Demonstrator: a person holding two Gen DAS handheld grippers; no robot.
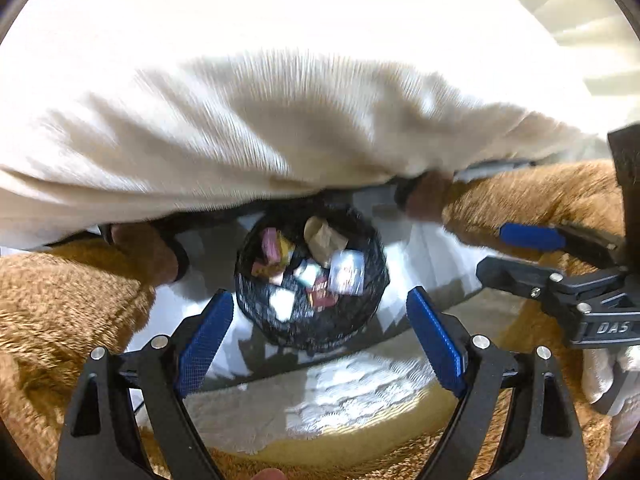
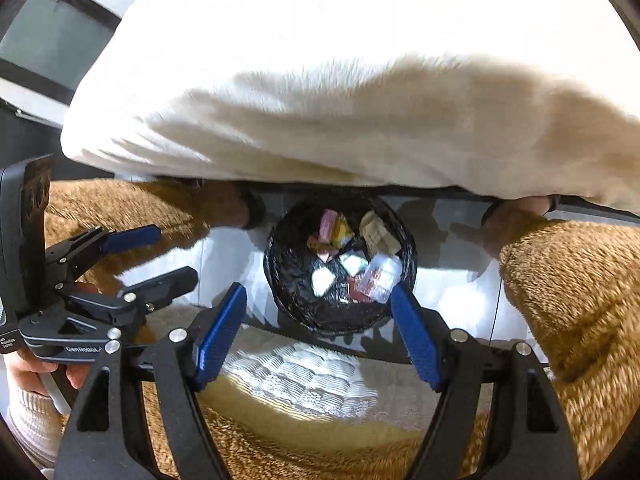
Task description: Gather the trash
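Observation:
A round bin lined with a black bag (image 1: 308,332) (image 2: 296,300) stands on the pale floor, straight below both grippers. Inside it lie several pieces of trash: a brown paper scrap (image 1: 322,236) (image 2: 376,232), a pink wrapper (image 1: 270,240) (image 2: 329,224) and white packets (image 1: 347,272) (image 2: 380,276). My left gripper (image 1: 320,298) hangs above the bin, open and empty; it shows in the right wrist view at the left (image 2: 160,258). My right gripper (image 2: 320,292) is also open and empty above the bin, and appears at the right of the left wrist view (image 1: 504,254).
A person's legs in fuzzy brown trousers (image 1: 60,300) (image 2: 580,300) flank the bin, with a cream sweater (image 1: 240,120) overhanging it. A cream and yellow rug (image 1: 320,400) (image 2: 312,384) lies in front of the bin. A hand (image 2: 28,364) holds the left gripper.

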